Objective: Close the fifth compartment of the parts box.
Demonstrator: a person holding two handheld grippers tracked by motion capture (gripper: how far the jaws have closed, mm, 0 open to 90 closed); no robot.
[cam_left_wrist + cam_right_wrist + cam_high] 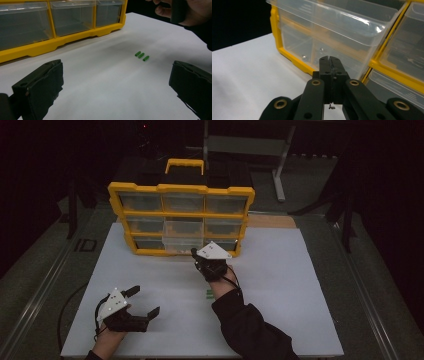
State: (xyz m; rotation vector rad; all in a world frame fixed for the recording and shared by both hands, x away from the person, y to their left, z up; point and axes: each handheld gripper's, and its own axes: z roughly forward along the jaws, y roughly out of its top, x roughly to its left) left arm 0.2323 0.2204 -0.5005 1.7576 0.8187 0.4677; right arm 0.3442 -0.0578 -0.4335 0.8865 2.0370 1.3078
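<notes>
A yellow organizer (180,190) with clear drawers stands at the back of the white board (280,285). Its bottom middle drawer (182,243) sticks out a little. My right gripper (195,253) is at that drawer's front, jaws shut with nothing seen between them. In the right gripper view the gripper's tips (329,59) sit just before the clear drawer (332,27). My left gripper (145,301) rests low on the board's near left, jaws wide open and empty (116,85). Three small green pieces (141,55) lie in a row on the board, beside the right wrist (209,293).
The organizer's yellow frame (57,43) lies ahead of the left gripper. A hand (175,12) on the right gripper shows at the upper right of the left gripper view. Dark floor and a metal stand (280,165) lie beyond the board.
</notes>
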